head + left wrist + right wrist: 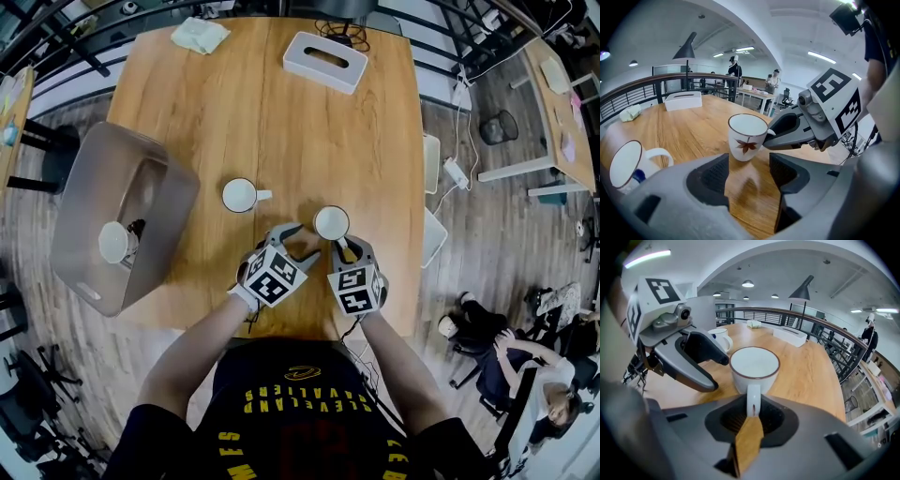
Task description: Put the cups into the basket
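Leaf-print cup (331,223) upright on the wooden table (281,122), near edge, gripped by its handle.
Right gripper (752,405) narrowed on that handle, lower part hidden between pads. Left gripper (749,171) wide, empty, just left of the cup. Second cup (240,195) farther left. Third cup (114,242) inside grey basket (103,178), handle hard to make out.

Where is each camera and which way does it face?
Head view: on the head, facing down at the table; arms, left gripper, right gripper show.
Left gripper view: on that gripper, along open jaws toward the cup.
Right gripper view: on its gripper, jaws shut on the cup's handle.
Gripper views share the cup, each other's gripper.
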{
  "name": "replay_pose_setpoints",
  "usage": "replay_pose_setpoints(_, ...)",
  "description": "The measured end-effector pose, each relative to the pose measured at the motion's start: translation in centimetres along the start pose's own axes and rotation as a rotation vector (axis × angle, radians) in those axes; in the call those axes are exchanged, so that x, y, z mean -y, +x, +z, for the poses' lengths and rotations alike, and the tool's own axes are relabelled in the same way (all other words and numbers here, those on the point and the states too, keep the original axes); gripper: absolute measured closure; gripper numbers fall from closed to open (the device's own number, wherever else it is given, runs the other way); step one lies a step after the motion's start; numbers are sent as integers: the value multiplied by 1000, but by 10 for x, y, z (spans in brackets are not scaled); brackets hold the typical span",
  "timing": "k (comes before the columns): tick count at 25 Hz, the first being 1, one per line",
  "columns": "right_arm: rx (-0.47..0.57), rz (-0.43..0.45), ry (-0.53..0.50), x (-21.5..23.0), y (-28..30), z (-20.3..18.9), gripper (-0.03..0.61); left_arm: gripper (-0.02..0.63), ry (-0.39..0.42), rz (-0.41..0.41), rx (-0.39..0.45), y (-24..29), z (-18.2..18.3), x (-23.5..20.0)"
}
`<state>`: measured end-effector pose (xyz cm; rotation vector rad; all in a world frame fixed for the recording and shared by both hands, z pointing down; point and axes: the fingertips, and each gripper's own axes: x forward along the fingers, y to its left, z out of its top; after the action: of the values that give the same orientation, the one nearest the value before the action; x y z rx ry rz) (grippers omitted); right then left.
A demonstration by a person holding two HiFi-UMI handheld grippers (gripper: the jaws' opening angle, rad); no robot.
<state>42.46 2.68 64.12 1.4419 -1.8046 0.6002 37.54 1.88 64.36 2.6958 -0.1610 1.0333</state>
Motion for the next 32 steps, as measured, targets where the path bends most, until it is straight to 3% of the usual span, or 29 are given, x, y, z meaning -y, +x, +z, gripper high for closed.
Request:
replay_pose_setpoints(11, 25, 56, -15, -6, -13, -5, 523, 356, -52, 14, 19, -24, -10, 1)
replay_pose_setpoints(18, 57, 118, -34, -33, -21, -2, 523, 356, -62, 0, 34, -40, -20, 13)
replay_pose_setpoints(32, 141, 254, -130, -105, -46, 53, 523, 356, -75, 48, 162, -127, -22, 1)
